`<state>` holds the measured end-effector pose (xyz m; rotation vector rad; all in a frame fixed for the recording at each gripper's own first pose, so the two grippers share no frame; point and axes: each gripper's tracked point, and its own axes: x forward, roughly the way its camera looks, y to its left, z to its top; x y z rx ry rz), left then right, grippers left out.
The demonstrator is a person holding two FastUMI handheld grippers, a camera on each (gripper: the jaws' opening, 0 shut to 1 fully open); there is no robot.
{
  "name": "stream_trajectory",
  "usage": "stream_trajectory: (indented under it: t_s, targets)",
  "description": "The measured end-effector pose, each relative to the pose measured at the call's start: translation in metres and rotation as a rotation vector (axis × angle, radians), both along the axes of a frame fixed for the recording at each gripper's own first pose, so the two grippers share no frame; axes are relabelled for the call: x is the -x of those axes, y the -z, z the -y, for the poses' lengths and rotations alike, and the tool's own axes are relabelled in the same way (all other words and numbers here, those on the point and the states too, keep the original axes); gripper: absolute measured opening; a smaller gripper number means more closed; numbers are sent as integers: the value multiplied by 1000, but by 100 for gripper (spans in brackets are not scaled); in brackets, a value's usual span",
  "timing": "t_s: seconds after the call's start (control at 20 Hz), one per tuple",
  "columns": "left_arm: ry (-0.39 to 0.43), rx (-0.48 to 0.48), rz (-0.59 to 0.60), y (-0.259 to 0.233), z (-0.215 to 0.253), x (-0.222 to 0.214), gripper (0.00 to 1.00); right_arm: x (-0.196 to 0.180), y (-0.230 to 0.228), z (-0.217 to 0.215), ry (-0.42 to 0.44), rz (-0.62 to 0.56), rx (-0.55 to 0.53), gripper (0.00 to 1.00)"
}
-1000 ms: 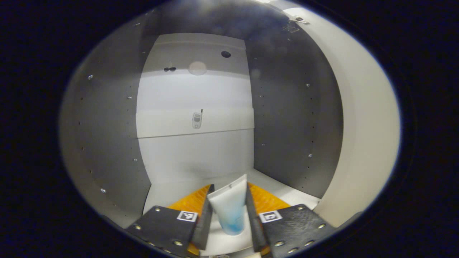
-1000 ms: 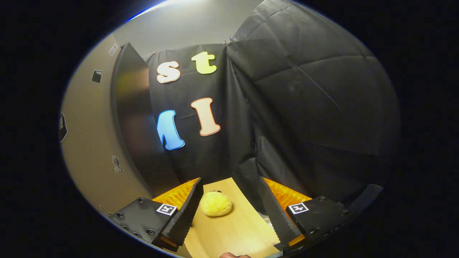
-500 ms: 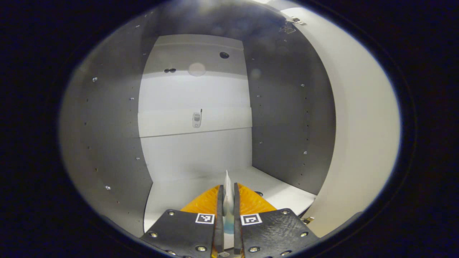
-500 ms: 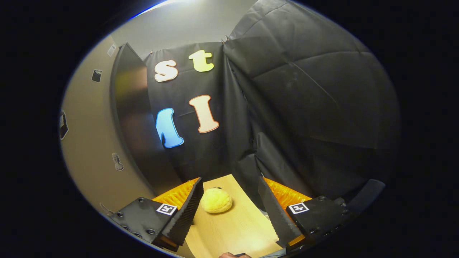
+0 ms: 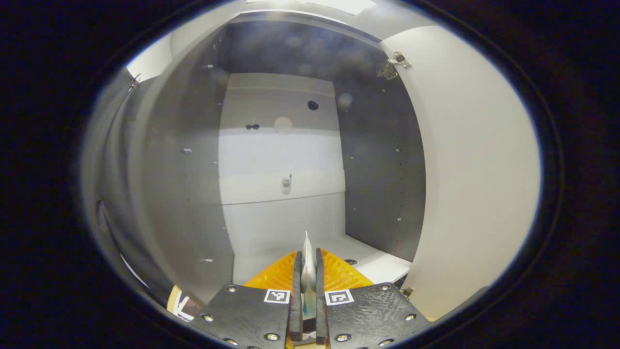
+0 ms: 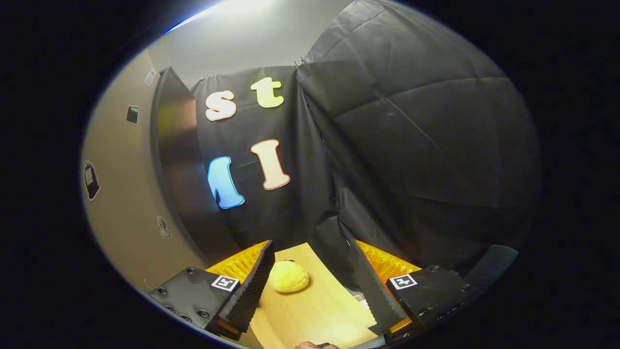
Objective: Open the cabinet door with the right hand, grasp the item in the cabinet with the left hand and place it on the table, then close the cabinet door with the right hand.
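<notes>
In the left gripper view my left gripper [image 5: 306, 271] is shut on a white tube with a blue lower part [image 5: 306, 264], pinched flat and seen edge-on between the fingers. Ahead lies the open cabinet [image 5: 281, 213] with grey side walls, a white back and a white floor. Its pale door [image 5: 474, 184] stands open on the right, hinge at the top. In the right gripper view my right gripper [image 6: 310, 276] is open with nothing between its fingers, over the wooden table [image 6: 310, 315]. The open door's edge [image 6: 177, 165] stands to its left.
A yellow fuzzy ball [image 6: 288, 279] lies on the table between the right gripper's fingers, farther off. Black cloth [image 6: 411, 145] closes the booth behind and to the right. A fingertip [image 6: 310, 345] shows at the bottom of the right gripper view. A round object's edge [image 5: 177, 303] shows beside the cabinet.
The left gripper closed on the tube a second ago and has since drawn back out of the cabinet with it. The right gripper has barely shifted.
</notes>
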<state>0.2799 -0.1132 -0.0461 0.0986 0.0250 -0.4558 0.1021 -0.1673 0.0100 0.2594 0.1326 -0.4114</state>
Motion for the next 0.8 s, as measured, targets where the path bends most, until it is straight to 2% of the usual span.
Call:
stream_trajectory:
  t_s: [0.05,0.1,0.15,0.25,0.4,0.45,0.65,0.7,0.8]
  targets:
    - [-9,0,10,-6,-11,10,15,2,-2,-1,4,1,11,97]
    - [-18,-3,16,-11,-26,19,8,3,-3,-3,5,-3,19,97]
    - [-28,-6,21,-18,-39,27,15,3,-3,-5,5,-9,22,97]
    - [-56,-15,29,-26,-66,49,8,5,-4,-8,10,-4,18,97]
    - [-131,-47,33,-24,-108,64,8,1,2,-21,28,-4,-9,97]
    - [-150,-44,31,-23,-119,70,15,0,5,-27,23,-13,-15,97]
    - [-192,-16,2,4,-170,92,12,6,7,-42,19,-25,-1,97]
    - [-211,-6,1,14,-186,97,8,10,4,-44,24,-24,9,97]
    - [-244,30,-23,42,-213,110,8,15,-2,-52,28,-16,19,97]
